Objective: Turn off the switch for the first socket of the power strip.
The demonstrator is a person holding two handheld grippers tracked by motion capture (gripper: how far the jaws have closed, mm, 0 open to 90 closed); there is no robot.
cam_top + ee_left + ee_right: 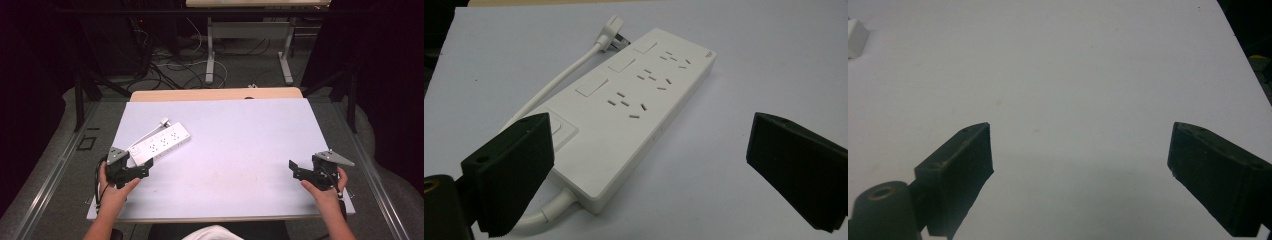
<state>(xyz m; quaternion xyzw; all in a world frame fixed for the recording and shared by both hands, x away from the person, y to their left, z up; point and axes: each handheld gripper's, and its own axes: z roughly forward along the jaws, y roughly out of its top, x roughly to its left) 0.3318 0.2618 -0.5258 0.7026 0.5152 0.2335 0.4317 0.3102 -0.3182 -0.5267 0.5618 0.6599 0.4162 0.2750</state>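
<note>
A white power strip (161, 144) (634, 112) lies slantwise on the left part of the white table top (235, 135), its cord looped beside it and the plug (164, 121) (615, 33) resting by its far end. My left gripper (134, 167) (649, 175) hovers at the strip's near end, jaws open, nothing between them. My right gripper (295, 170) (1080, 175) is held over bare table at the right, jaws wide open and empty. A corner of the strip (855, 37) shows in the right gripper view's far left.
The table top ends in a wooden strip (215, 94) at the back. Beyond it are cables on the floor (170, 65) and the legs of another table (210, 55). Metal rails (55, 170) run along both sides.
</note>
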